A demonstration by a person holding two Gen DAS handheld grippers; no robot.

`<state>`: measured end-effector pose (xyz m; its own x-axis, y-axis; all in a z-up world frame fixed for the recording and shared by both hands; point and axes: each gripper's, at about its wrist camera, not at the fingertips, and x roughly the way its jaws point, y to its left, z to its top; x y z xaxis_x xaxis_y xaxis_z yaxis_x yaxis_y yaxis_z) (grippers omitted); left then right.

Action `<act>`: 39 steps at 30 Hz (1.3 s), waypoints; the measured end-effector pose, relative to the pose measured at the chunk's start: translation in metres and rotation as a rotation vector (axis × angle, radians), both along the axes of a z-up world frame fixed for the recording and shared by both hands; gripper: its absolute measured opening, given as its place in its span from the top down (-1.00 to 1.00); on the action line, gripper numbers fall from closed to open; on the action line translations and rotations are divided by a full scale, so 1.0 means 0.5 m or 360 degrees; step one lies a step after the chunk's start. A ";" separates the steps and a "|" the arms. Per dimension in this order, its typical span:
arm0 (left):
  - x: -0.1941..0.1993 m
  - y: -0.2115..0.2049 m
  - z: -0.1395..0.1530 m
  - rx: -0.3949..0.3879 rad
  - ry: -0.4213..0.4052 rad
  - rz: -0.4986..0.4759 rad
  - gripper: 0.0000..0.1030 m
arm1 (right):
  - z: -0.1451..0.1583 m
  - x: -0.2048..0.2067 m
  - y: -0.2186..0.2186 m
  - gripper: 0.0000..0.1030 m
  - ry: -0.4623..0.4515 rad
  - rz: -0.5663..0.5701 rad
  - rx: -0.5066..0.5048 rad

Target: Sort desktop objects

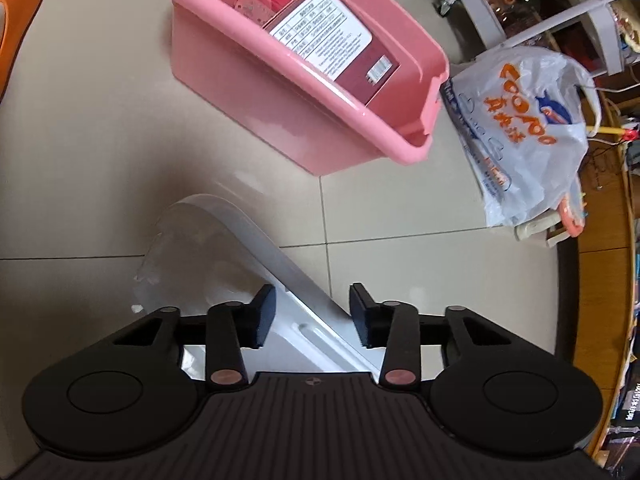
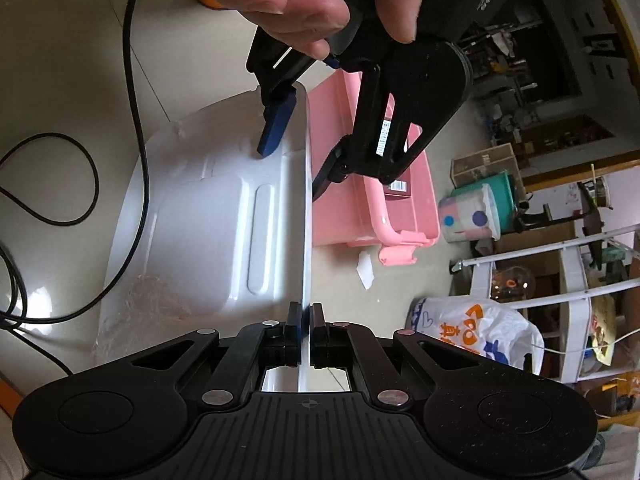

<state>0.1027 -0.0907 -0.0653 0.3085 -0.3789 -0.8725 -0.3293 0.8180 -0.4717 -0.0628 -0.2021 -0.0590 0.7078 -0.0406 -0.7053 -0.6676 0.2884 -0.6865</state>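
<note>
While the right gripper (image 2: 305,338) pinches the white lid's (image 2: 224,216) edge tight, only its view shows the left gripper (image 2: 304,148) straddling that lid, fingers apart; contact unclear. Beyond, the pink bin (image 1: 304,120) holds boxes.

Right tool (image 2: 306,334) clamped tight; left tool (image 1: 313,316) angled down, jaws apart.

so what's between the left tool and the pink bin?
In the left wrist view: the white lid, its edge running between the left tool's fingers, then bare floor tile up to the pink bin.
</note>
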 end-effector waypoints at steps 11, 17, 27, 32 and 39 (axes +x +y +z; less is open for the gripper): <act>-0.019 -0.003 0.027 0.0122 -0.0139 -0.0214 0.43 | 0.035 0.029 0.000 0.90 0.0226 -0.0135 0.0228; -0.050 -0.001 0.033 0.0107 -0.0153 -0.0334 0.46 | 0.046 0.035 0.010 0.53 0.0364 -0.0153 0.0346; -0.107 0.035 0.063 0.0127 -0.0066 -0.0397 0.45 | 0.128 0.111 -0.042 0.45 0.0920 -0.0391 0.0986; -0.144 0.048 0.074 0.0206 -0.0034 -0.0465 0.44 | 0.143 0.132 -0.037 0.45 0.1004 -0.0403 0.1095; -0.178 0.084 0.075 0.0249 0.0054 -0.0461 0.39 | 0.042 0.146 -0.039 0.45 0.1234 -0.0600 0.1057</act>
